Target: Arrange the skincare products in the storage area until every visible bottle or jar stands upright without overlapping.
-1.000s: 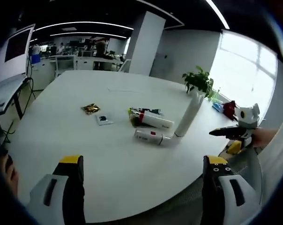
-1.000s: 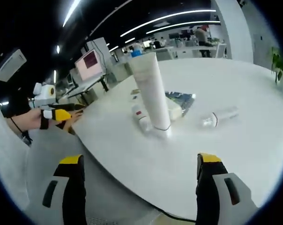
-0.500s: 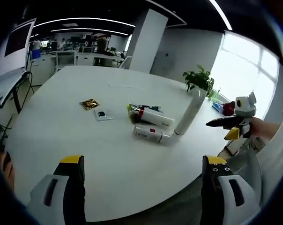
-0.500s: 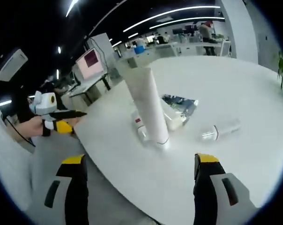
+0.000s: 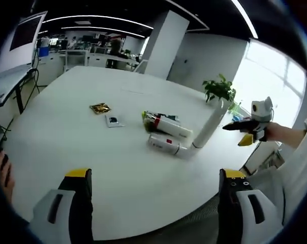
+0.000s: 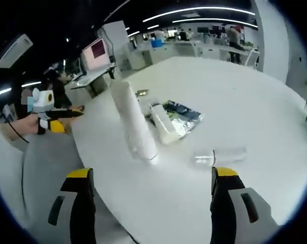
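Your left hand-held gripper hangs low at the near edge of the white desk, its two yellow-tipped jaws spread wide with nothing between them, pointing across the desk toward the tall white tube. Your right hand-held gripper is posed the same way from the opposite side, jaws spread and empty, aimed at that tube. In the left gripper view, your right hand-held gripper appears held up in your hand just beyond the tube, off the desk; whether its jaws are apart cannot be told from there. In the right gripper view, your left hand-held gripper shows in your hand well to the tube's left, past the desk edge. The tall white tube stands on its cap, leaning. Just beside its base lies a white bottle on its side, and behind that another white tube lies across a foil pouch. On the tube's other side a clear bottle lies flat. Farther from the tube sit a small gold sachet and a small pale packet. A potted plant stands behind the tube near bright windows; a white pillar, office desks and ceiling light strips fill the room beyond.
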`<action>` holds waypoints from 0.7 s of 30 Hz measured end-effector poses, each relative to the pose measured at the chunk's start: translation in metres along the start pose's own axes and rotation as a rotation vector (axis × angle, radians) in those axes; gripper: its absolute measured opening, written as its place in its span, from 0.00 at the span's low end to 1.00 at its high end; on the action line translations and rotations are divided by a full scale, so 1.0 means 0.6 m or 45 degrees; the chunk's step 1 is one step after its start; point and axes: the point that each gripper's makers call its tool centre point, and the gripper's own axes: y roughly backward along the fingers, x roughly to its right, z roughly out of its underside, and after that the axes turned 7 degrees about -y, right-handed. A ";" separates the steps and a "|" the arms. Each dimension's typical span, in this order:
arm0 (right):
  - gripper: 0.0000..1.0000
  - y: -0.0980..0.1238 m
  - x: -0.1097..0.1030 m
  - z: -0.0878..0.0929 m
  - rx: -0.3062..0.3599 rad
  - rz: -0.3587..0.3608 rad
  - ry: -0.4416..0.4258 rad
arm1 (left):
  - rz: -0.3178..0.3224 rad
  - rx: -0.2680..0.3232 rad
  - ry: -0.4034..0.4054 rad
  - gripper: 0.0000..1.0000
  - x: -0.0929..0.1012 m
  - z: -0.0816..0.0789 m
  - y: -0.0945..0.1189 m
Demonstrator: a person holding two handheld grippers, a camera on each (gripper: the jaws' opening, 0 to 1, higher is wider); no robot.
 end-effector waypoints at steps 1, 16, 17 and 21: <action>0.95 -0.001 0.008 0.000 -0.017 0.009 0.016 | -0.001 -0.002 0.005 0.97 0.000 0.001 -0.001; 0.91 -0.025 0.134 -0.070 -0.076 0.149 0.145 | -0.005 -0.012 0.069 0.97 -0.006 0.007 -0.007; 0.91 -0.029 0.138 -0.075 -0.079 0.152 0.153 | -0.004 -0.010 0.073 0.97 -0.005 0.007 -0.008; 0.88 -0.056 0.142 -0.091 -0.103 0.141 0.144 | -0.004 -0.019 0.079 0.97 -0.014 0.009 -0.009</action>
